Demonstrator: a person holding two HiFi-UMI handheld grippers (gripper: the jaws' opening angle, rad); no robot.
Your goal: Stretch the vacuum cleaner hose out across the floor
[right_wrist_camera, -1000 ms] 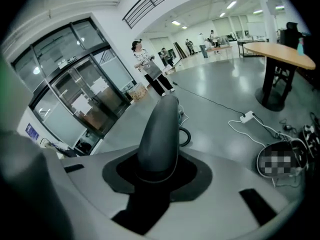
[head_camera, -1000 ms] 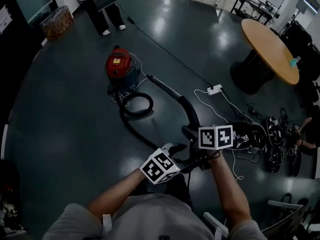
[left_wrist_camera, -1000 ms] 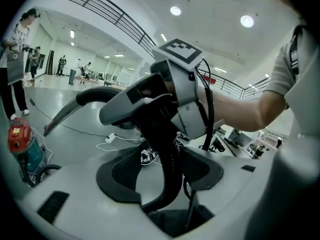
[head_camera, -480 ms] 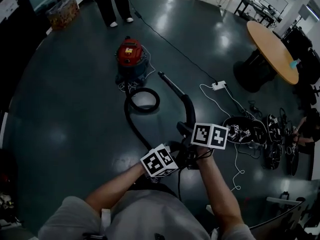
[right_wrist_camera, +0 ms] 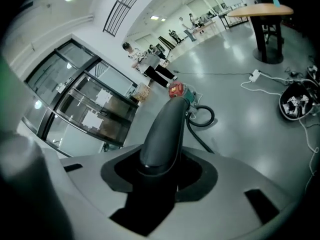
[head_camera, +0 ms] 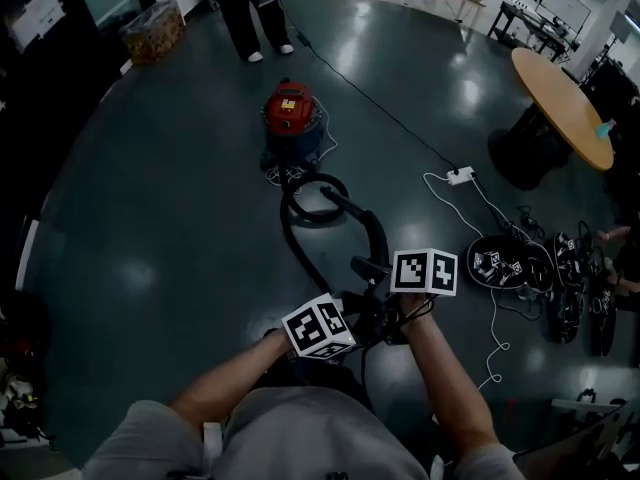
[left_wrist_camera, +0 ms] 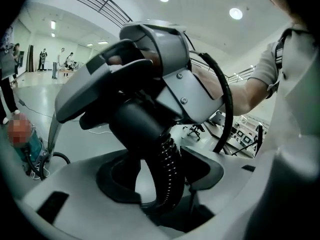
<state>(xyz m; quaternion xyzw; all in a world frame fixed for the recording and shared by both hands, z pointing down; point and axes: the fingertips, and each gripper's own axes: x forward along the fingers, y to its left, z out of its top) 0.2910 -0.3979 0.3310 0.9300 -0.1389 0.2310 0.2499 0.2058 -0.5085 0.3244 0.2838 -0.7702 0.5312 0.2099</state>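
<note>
Black hose (left_wrist_camera: 170, 170) is pinched by the left tongs (left_wrist_camera: 159, 180). The pipe (right_wrist_camera: 165, 131) is held by the right tongs (right_wrist_camera: 157, 176), which have just been opening.

One vacuum cleaner (head_camera: 291, 118); one hose (left_wrist_camera: 169, 169); two tongs (left_wrist_camera: 161, 186) (right_wrist_camera: 159, 178).

Red vacuum cleaner (head_camera: 292, 116), black hose (head_camera: 297, 242), grey floor (head_camera: 150, 218)

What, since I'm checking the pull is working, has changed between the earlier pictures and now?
The left gripper and right gripper drew the wand back: its tip, earlier beside the vacuum cleaner, now shows over the hose loop. The right jaws have just been opening slightly, the wand between them. Vacuum cleaner and loop stayed put; both grips remain.
</note>
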